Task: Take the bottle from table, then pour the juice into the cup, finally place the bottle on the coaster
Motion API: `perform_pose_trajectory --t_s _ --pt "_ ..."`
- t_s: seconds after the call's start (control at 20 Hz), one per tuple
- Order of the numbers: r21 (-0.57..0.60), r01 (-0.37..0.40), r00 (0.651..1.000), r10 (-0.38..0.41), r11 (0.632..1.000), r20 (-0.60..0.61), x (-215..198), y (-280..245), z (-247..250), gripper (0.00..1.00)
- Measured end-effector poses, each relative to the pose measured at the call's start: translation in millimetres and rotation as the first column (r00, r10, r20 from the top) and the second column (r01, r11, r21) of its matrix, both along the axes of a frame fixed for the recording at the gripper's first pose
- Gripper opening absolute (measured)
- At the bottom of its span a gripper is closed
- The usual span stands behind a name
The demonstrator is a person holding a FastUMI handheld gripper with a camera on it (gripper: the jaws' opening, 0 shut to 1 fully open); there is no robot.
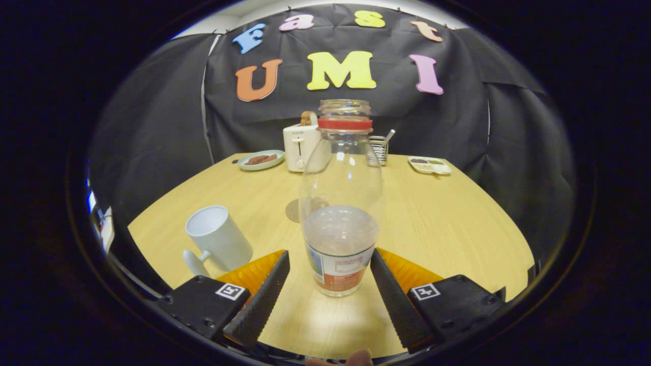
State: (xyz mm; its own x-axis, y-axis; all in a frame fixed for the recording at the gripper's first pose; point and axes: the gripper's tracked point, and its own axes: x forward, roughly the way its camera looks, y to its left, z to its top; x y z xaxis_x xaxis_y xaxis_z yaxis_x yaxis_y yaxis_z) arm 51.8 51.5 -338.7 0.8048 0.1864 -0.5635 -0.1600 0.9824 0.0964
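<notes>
1. Round wooden table — my work surface, pale grain, bearing everything below.
2. Clear juice bottle — standing upright between the fingers, open-mouthed, red neck ring, label low on the body, some pale liquid in the lower part. I judge the take step is not yet done. Risk: closing off-centre could tip it, and with no cap on, a tilt would spill juice.
3. Gripper — spread wide, a finger on either side of the bottle, neither pressing on it that I can see.
4. White toaster — far side, beyond the bottle, bread in its slot.
5. White mug — ahead of my left finger, close to the bottle; it appears tilted, though the lens may cause that. A swing toward it could knock it.
6. Coaster — dark disc just behind the bottle, partly seen through the glass; easy to misjudge at placing.
7. Small plate and snack tray — far edge, well clear.
</notes>
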Motion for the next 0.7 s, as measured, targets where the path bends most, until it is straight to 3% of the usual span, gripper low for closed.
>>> perform_pose_trajectory --t_s 0.2,0.4,0.7 --pt "0.023 0.022 1.000 -0.022 0.999 0.016 19 -5 1 1.00" --pt "0.045 0.030 0.999 -0.031 0.999 0.014 21 -11 4 0.82" --pt "-0.059 0.042 0.993 -0.036 0.997 0.110 14 -30 45 0.74"
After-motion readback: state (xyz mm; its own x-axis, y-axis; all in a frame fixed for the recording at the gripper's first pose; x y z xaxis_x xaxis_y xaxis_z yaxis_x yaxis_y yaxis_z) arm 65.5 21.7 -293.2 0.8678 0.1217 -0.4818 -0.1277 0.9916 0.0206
